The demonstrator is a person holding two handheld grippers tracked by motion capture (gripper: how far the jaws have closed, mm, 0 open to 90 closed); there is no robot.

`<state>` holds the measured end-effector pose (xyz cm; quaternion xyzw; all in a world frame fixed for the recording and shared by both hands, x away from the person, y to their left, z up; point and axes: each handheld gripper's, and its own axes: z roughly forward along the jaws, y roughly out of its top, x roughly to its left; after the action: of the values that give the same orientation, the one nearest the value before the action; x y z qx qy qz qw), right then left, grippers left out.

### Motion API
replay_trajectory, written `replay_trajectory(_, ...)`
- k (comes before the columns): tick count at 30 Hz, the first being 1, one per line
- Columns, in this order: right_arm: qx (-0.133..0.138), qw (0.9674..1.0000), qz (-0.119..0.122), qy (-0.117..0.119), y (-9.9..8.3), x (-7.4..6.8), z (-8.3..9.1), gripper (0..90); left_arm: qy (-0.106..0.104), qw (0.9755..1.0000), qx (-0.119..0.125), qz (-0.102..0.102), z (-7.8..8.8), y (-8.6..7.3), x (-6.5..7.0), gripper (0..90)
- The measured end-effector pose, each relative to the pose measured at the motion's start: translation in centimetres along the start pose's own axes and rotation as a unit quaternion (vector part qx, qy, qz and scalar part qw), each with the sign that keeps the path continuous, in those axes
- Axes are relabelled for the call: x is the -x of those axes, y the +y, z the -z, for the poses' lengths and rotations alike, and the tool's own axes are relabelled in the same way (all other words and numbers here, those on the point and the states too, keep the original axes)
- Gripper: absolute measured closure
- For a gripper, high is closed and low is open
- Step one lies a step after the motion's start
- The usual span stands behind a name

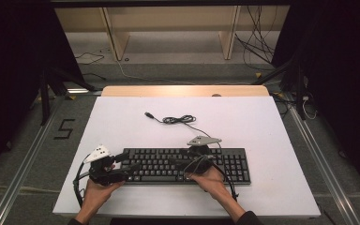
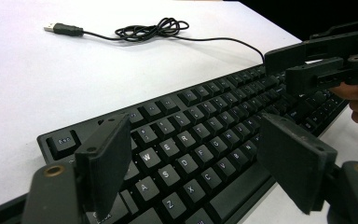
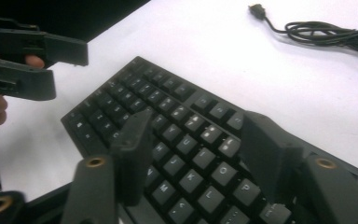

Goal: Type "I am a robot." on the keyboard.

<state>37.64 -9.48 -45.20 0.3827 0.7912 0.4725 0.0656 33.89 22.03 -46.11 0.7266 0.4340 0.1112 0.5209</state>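
Hovering over keyboard [image 1: 187, 165], both grippers w/ jaws apart, nothing betw.

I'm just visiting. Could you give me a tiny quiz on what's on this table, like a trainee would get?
1. True or false: the USB plug lies loose on the table.
2. The coiled cable lies: A) beyond the keyboard B) on its keys C) under it.
3. Do the right gripper fingers hold anything?

Key: 1 true; 2 A; 3 no, they stand apart over the keys.
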Motion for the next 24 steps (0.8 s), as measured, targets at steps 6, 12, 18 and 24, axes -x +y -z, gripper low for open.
replay_trajectory(6,-0.003,1.0000,0.002,-0.007,0.08,0.26,0.07,36.9,-0.002,1.0000,0.000,-0.001,-0.03,0.00,0.03,25.7)
replay_trajectory(12,-0.006,0.9999,0.005,-0.010,0.09,0.38,0.03,36.0,-0.003,1.0000,-0.001,-0.001,-0.04,-0.01,0.03,25.7)
replay_trajectory(18,-0.008,0.9998,0.007,-0.014,0.10,0.52,-0.04,37.7,-0.003,1.0000,-0.002,-0.002,-0.08,-0.02,0.05,25.7)
replay_trajectory(24,-0.014,0.9996,0.010,-0.022,0.08,0.76,-0.10,48.5,-0.004,1.0000,-0.002,-0.002,-0.12,-0.03,0.05,25.7)
